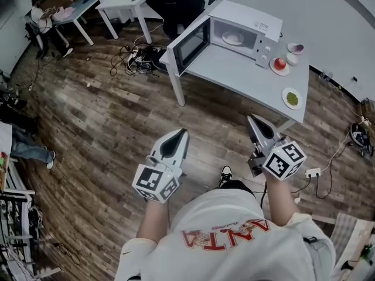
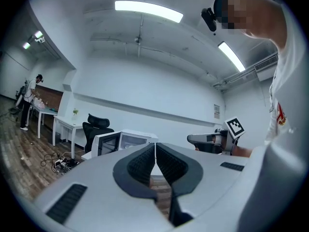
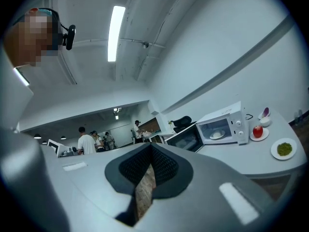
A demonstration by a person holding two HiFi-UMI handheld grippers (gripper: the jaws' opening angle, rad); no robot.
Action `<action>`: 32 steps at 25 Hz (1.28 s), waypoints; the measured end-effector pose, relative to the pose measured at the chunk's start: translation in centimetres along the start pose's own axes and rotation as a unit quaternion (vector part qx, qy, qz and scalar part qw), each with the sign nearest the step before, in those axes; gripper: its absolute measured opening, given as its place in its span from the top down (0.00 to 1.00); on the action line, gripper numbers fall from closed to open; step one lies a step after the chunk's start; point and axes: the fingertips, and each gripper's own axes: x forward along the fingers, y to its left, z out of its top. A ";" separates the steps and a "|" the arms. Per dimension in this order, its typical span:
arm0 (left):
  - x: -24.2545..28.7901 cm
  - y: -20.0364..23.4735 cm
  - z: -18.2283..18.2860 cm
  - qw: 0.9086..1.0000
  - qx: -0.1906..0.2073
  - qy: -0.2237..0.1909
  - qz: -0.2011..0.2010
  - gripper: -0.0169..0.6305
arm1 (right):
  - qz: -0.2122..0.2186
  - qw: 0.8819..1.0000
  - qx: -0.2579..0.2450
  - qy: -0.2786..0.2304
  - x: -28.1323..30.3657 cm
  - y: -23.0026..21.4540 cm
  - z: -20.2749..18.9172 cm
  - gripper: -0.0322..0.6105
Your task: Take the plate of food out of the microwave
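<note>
I see 1 microwave [image 1: 243, 31], door open, on 1 table [image 1: 234, 78] | 1 plate of food [image 1: 232, 37] inside it | beside it 2 more plates: red-fruit plate [image 1: 280, 65], green-food plate [image 1: 292, 98]; 1 purple-lined bowl [image 1: 296, 48] | my 2 grippers, left gripper [image 1: 177, 134] and right gripper [image 1: 254, 122]: fingers clenched, empty, well short of the table.

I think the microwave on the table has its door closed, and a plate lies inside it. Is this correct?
Not quite: the door of the microwave stands open, swung out to the left, as the head view shows. The rest holds: the microwave is on the table, and a plate lies inside it.
</note>
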 end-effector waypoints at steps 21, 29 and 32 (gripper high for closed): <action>18.7 -0.2 -0.6 0.998 0.001 0.030 0.049 0.95 | 0.017 0.997 0.070 0.019 4.6 -19.9 3.7 0.95; 22.9 0.6 -0.9 0.999 0.007 0.037 0.034 0.95 | 0.009 0.997 0.076 0.019 6.2 -23.1 4.0 0.95; 24.5 1.8 -1.4 0.999 -0.001 0.039 0.023 0.95 | -0.003 0.997 0.073 0.019 7.2 -24.0 4.2 0.95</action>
